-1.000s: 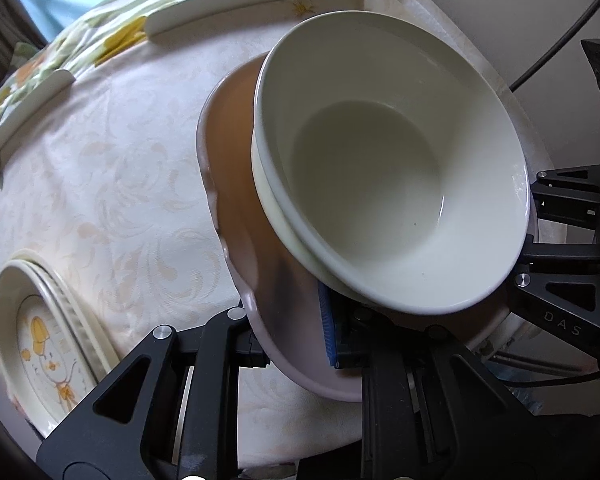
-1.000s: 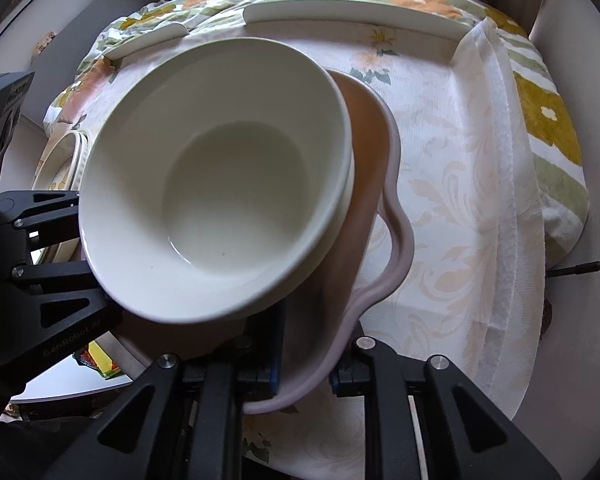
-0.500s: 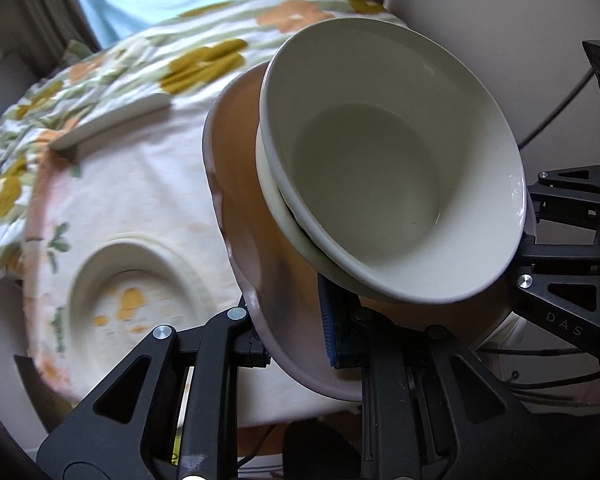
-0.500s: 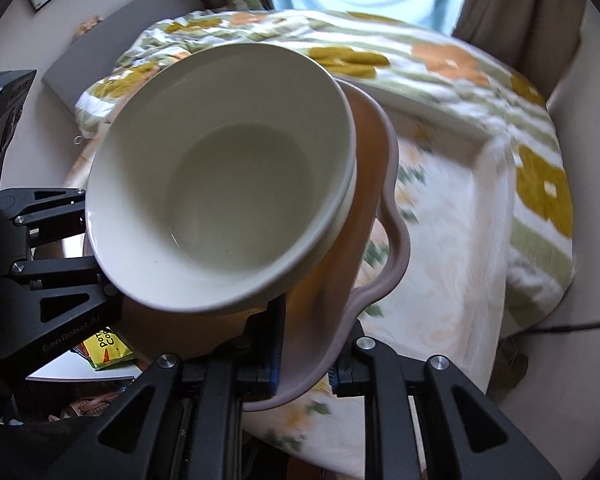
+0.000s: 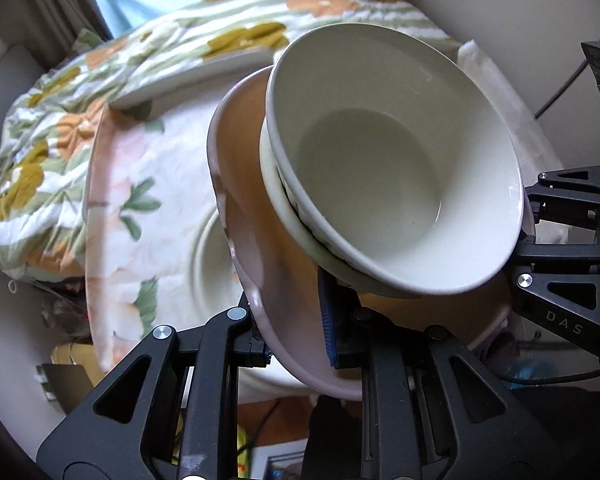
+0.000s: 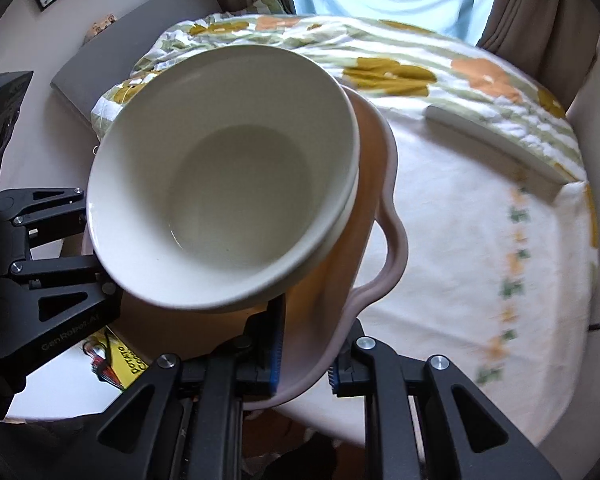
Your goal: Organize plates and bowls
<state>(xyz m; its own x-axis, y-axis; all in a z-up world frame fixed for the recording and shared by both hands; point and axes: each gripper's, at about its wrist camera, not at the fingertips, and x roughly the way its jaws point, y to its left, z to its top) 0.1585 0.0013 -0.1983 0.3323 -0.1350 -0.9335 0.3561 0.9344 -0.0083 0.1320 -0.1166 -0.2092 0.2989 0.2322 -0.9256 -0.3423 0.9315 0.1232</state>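
Note:
A pink wavy-rimmed plate (image 5: 252, 208) carries two nested cream bowls (image 5: 380, 184) and hangs tilted above the table. My left gripper (image 5: 296, 340) is shut on the plate's near rim in the left wrist view. The right gripper (image 5: 560, 248) shows at that view's right edge, gripping the opposite side. In the right wrist view the same plate (image 6: 380, 200) and bowls (image 6: 236, 192) fill the left half. My right gripper (image 6: 304, 356) is shut on its rim, and the left gripper (image 6: 52, 248) shows at the far left.
Below lies a round table with a white floral cloth (image 5: 148, 184). Another pale plate (image 5: 212, 260) rests on it, partly hidden by the held plate. A flat white strip (image 6: 496, 140) lies near the table's far edge. A flowered quilt (image 6: 400, 68) and curtains lie beyond.
Both grippers have carried the plate and bowls upward and sideways together. The table has dropped away and its edge and the floor now show; the plate on the table has slid under the held one.

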